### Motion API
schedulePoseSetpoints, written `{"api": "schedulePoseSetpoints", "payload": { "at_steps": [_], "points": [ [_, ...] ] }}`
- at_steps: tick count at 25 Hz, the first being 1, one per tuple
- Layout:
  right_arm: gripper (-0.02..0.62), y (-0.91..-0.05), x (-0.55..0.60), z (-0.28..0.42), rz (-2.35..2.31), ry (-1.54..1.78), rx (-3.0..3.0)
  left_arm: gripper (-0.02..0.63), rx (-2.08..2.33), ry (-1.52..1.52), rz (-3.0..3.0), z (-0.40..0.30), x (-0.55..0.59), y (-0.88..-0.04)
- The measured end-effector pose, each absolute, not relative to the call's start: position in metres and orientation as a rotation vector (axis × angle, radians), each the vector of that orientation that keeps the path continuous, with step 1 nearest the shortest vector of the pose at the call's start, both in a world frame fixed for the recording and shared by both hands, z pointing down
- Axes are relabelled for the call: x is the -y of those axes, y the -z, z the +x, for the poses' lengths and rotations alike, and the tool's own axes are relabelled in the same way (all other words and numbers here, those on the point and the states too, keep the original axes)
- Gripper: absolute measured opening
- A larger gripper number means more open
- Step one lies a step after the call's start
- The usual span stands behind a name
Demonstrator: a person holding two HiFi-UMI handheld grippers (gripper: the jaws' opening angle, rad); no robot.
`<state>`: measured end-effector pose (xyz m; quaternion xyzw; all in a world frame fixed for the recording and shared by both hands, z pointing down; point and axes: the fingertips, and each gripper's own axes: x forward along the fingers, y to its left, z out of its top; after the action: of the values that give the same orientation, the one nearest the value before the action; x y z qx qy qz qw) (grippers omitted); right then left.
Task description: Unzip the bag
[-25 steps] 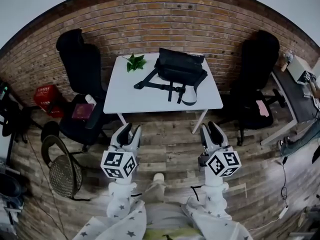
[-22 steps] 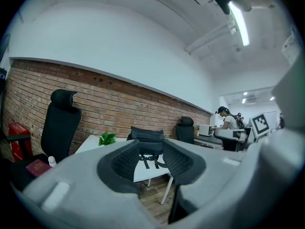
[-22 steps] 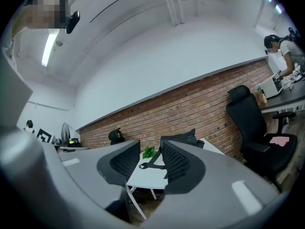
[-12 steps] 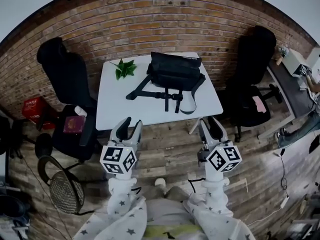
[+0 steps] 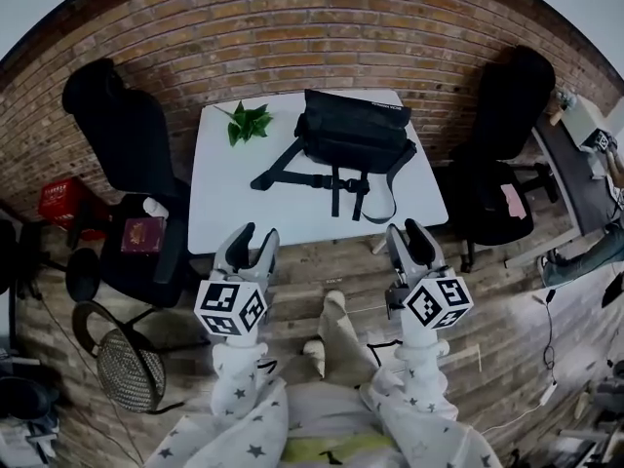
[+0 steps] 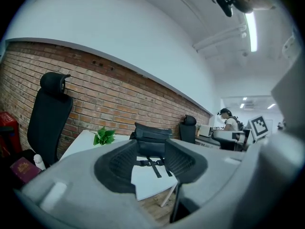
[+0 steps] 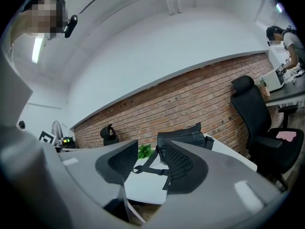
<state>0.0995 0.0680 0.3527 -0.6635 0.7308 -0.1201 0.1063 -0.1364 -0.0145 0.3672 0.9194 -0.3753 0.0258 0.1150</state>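
Observation:
A black bag (image 5: 353,135) with loose straps and a buckle lies on the far half of a white table (image 5: 234,203). It also shows in the left gripper view as the bag (image 6: 151,133) and in the right gripper view as the bag (image 7: 183,133). Its zipper is too small to make out. My left gripper (image 5: 255,234) hovers above the floor just short of the table's near edge, its jaws opening with nothing between them (image 6: 151,163). My right gripper (image 5: 406,230) is level with it, open and empty (image 7: 151,163). Both point toward the bag, well short of it.
A small green plant (image 5: 249,123) sits on the table left of the bag. Black office chairs stand at the left (image 5: 122,135) and right (image 5: 512,115) of the table, against a brick wall. A wire basket (image 5: 122,344) is on the floor at left. A desk (image 5: 575,154) stands at right.
The table and bag have drawn nearer to both grippers as the person steps forward; a foot now shows between the arms. Both grippers' jaws stand a little wider.

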Motion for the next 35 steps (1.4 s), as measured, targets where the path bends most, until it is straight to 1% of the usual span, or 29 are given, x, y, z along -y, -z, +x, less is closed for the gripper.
{"api": "schedulePoseSetpoints", "payload": {
  "at_steps": [7, 15, 22, 35],
  "points": [
    [0.178, -0.357, -0.006, 0.102, -1.884, 0.36, -2.191, 0.186, 1.177, -0.056, 2.661, -0.141, 0.066, -0.37],
    [0.181, -0.355, 0.083, 0.13, -1.838, 0.381, -2.217, 0.188, 1.188, -0.061, 2.662, -0.109, 0.143, -0.364],
    [0.183, -0.364, 0.147, 0.139, -1.796, 0.44, -2.266, 0.189, 1.191, -0.074, 2.634, -0.088, 0.196, -0.366],
    [0.181, -0.409, 0.208, 0.121, -1.693, 0.591, -2.369, 0.189, 1.1, -0.101, 2.65, -0.048, 0.265, -0.379]
  ]
}}
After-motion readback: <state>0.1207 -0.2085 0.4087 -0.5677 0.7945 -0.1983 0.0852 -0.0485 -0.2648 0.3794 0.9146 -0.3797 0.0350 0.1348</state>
